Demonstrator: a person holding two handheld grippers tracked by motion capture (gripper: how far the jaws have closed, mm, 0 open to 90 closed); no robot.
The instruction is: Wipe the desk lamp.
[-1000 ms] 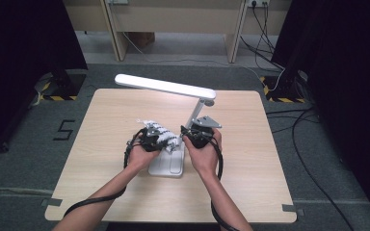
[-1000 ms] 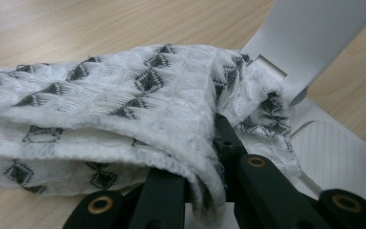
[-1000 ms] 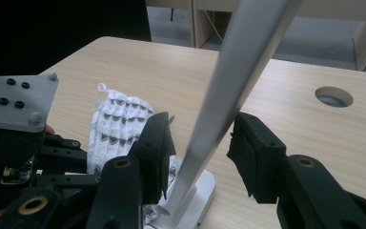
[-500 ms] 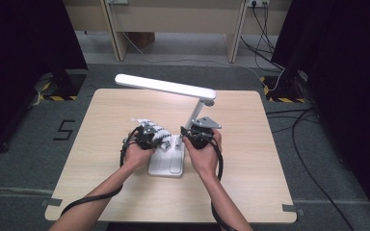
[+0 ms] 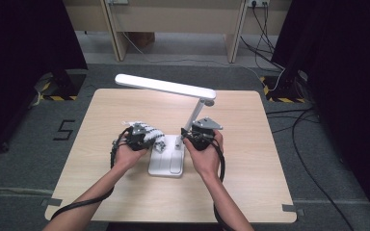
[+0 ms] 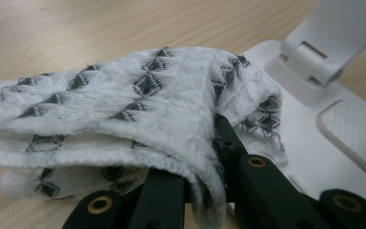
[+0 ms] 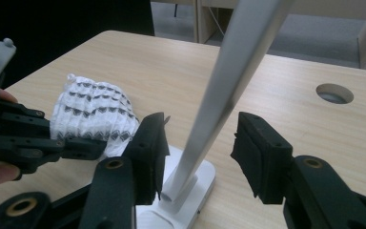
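In the high view, a white desk lamp [image 5: 166, 161] stands on the wooden table [image 5: 250, 144], its flat base near the middle and its thin arm leaning up to a long light bar. The left gripper [image 5: 147, 139] is just beside the left edge of the base and carries a white cloth with dark triangles [image 5: 149, 134]. Compared with the earlier frames, this gripper and the cloth sit a little more to the left and the cloth covers less of the base; the lamp itself has not moved. The right gripper [image 5: 189, 137] is at the foot of the lamp arm, in the same place as before.

In the left gripper view, the cloth [image 6: 124, 109] is folded in thick layers and pinched between the two black jaws, which are pressed together on it. Its right end hangs over the edge of the lamp base [image 6: 324, 157], and the rest lies over the table [image 6: 76, 28].

In the right gripper view, the lamp arm [image 7: 219, 95] rises between the two jaws of the right gripper [image 7: 198, 148], and a gap shows on each side of it, so the pads do not press it. These jaws have just been opening and stand spread. Farther left, the left gripper [image 7: 71, 143] holds the cloth [image 7: 95, 112] above the table.
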